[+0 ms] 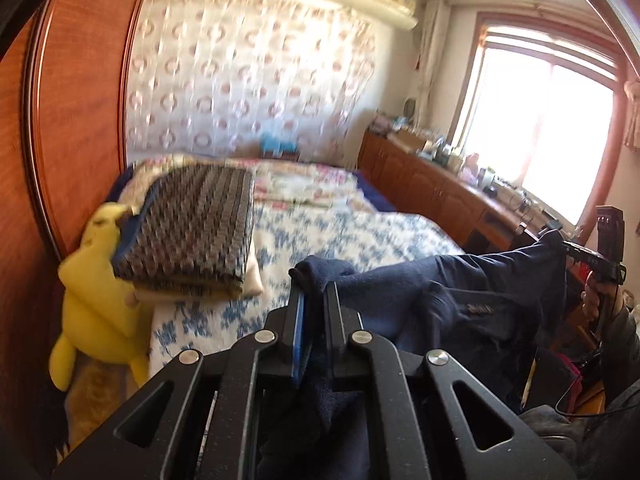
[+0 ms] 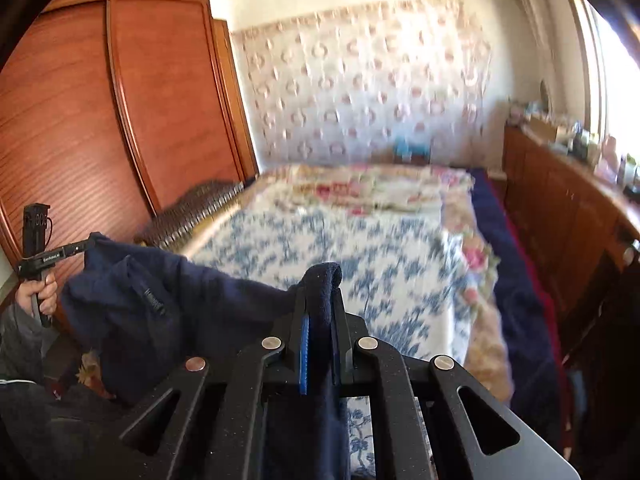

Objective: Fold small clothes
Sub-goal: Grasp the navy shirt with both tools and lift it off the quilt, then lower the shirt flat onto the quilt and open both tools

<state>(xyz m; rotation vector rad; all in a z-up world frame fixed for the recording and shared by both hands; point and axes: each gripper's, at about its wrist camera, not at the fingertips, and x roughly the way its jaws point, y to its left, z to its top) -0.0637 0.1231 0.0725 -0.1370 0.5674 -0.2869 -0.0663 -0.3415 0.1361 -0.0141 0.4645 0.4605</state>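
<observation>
The dark navy fleece garment (image 1: 460, 292) is pinched by left gripper (image 1: 316, 280) and right gripper (image 2: 320, 280), both clamped on it, probably so it is spread above the blue-flowered bed cover (image 2: 360, 240) for folding.

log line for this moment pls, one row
phase: garment lifted | left gripper: shut on navy garment | right gripper: shut on navy garment | garment: hanging between both, above bed | fold: not yet done

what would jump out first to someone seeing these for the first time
A navy garment stretched in mid-air between the two grippers, above the near end of the bed. The left gripper and right gripper each pinch an edge. A yellow plush sits by the wardrobe, left of the bed.
</observation>
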